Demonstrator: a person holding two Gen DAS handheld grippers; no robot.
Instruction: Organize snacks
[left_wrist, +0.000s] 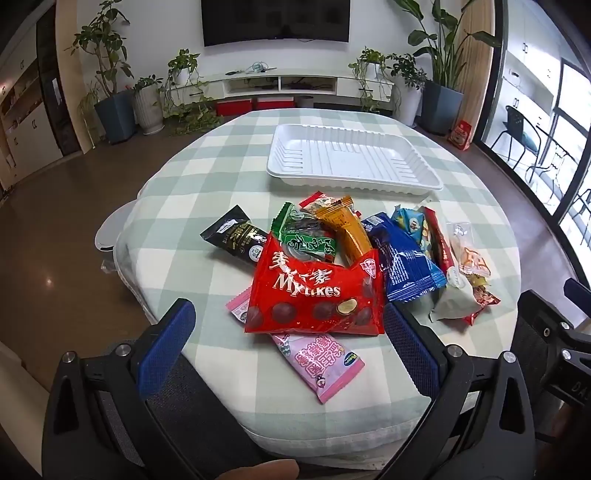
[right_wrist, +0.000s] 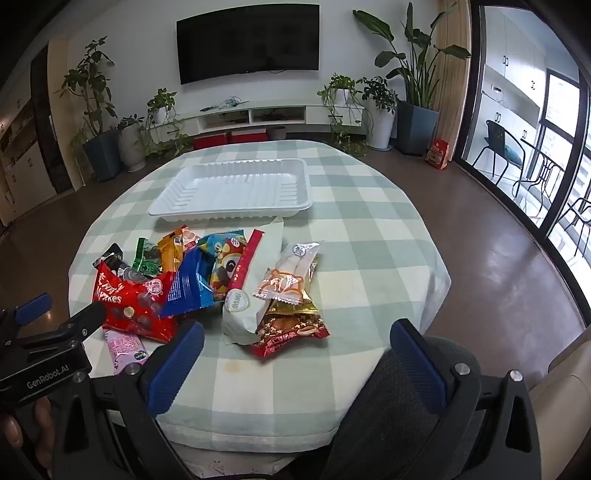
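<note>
A heap of several snack packets lies on the checked tablecloth (left_wrist: 192, 192). On top at the front is a red Mylikes bag (left_wrist: 314, 291), over a pink packet (left_wrist: 317, 362). Behind sit a black packet (left_wrist: 236, 236), a green one (left_wrist: 303, 236), an orange one (left_wrist: 343, 225) and a blue one (left_wrist: 402, 258). An empty white tray (left_wrist: 351, 158) stands beyond the heap. My left gripper (left_wrist: 291, 343) is open, its blue pads either side of the red bag and short of it. My right gripper (right_wrist: 295, 362) is open above bare cloth, near a pale green packet (right_wrist: 251, 295) and a red packet (right_wrist: 291, 332).
The round table (right_wrist: 388, 240) drops off close to both grippers at the front. The left gripper's black body (right_wrist: 44, 350) shows at the lower left of the right wrist view. Potted plants (right_wrist: 99, 147), a TV unit (right_wrist: 258, 114) and glass doors (right_wrist: 535, 147) stand far behind.
</note>
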